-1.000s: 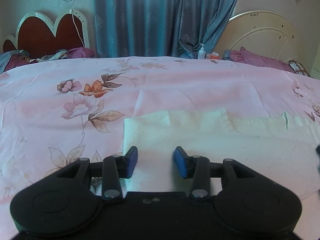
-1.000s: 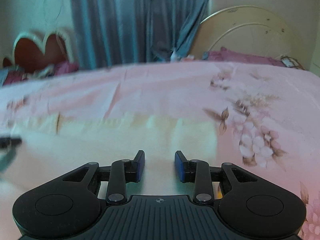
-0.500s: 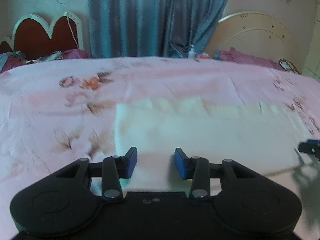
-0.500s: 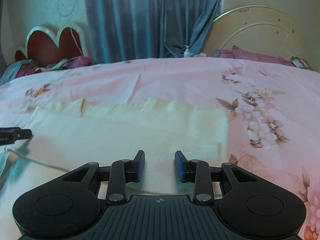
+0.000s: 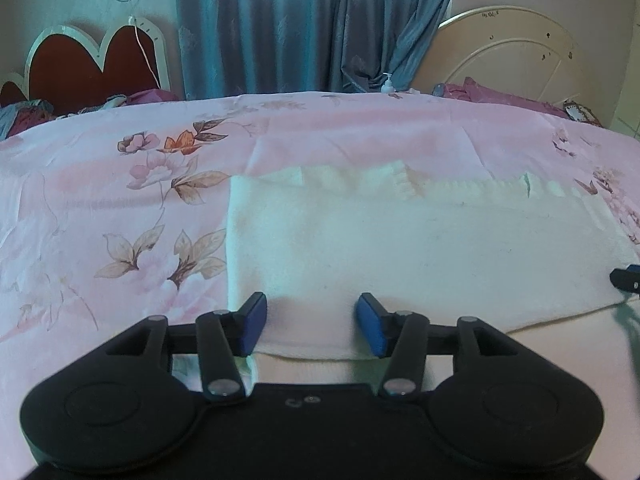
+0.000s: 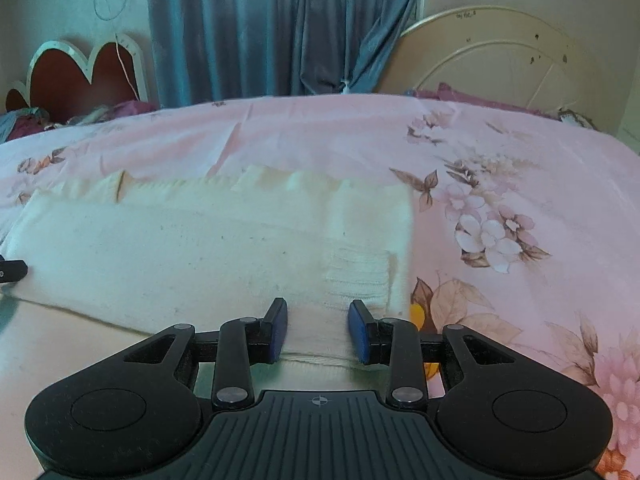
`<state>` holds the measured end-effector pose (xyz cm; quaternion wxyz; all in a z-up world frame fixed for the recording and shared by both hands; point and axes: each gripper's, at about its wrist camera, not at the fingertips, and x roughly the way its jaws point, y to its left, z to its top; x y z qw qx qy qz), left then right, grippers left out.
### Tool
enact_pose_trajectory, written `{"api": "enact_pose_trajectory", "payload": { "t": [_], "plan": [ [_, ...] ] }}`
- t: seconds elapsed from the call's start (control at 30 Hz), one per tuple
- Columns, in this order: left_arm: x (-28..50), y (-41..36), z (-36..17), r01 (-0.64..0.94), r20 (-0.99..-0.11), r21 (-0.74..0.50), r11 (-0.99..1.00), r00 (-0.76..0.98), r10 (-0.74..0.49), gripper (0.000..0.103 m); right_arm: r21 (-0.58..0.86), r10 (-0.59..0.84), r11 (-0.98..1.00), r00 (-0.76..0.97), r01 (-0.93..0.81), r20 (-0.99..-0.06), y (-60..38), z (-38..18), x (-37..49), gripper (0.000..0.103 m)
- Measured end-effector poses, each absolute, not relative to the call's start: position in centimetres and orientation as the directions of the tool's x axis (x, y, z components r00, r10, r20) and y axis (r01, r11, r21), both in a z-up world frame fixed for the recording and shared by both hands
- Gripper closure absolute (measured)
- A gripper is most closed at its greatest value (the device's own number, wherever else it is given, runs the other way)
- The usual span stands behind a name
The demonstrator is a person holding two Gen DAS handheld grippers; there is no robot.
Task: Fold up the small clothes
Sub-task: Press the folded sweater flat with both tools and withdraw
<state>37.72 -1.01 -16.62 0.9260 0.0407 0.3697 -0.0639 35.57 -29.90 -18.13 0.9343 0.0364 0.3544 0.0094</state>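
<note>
A cream knitted garment (image 5: 400, 248) lies flat on the pink floral bed sheet (image 5: 120, 208), folded into a wide band. My left gripper (image 5: 312, 326) is open over its near left corner, its blue pads (image 5: 252, 320) just above the near edge. The garment also shows in the right wrist view (image 6: 200, 248). My right gripper (image 6: 318, 330) is open over its near right corner, by a ribbed cuff (image 6: 356, 276). Each gripper's tip shows at the edge of the other's view (image 5: 626, 280), (image 6: 12, 272).
The bed sheet (image 6: 500, 184) runs far to the back. Behind it hang blue curtains (image 5: 304, 24). A heart-shaped red headboard (image 5: 92, 68) stands at the back left and a cream round headboard (image 5: 508, 64) at the back right, with purple bedding (image 5: 492, 96) and a pump bottle (image 5: 387, 85).
Both grippers have drawn back and lowered toward the garment's near edge and stay open. The garment lies as before.
</note>
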Motion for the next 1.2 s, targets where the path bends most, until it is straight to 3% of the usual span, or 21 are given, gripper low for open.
{"api": "enact_pose_trajectory", "payload": {
  "t": [0.33, 0.77, 0.97, 1.2],
  "plan": [
    [37.7, -2.1, -16.6, 0.116, -0.692, 0.076, 0.99, 0.721, -0.031, 0.049, 0.041, 0.058, 0.998, 0.733, -0.04, -0.678, -29.9, -18.2, 36.2, 0.07],
    [38.4, -5.6, -15.1, 0.116, -0.728, 0.319, 0.94, 0.665, 0.165, 0.04, -0.005, 0.106, 0.987, 0.674, -0.16, -0.731, -29.9, -17.2, 37.7, 0.068],
    [35.1, -5.6, -12.6, 0.124, -0.7, 0.268, 0.955, 0.706, 0.105, 0.036, 0.121, 0.195, 0.981, 0.697, -0.155, -0.69, -30.9, -15.1, 35.0, 0.068],
    [29.5, -6.1, -10.7, 0.186, -0.69, 0.176, 0.967, 0.724, -0.013, 0.034, 0.17, 0.271, 0.962, 0.693, -0.213, -0.668, -29.8, -13.6, 28.4, 0.067]
  ]
}}
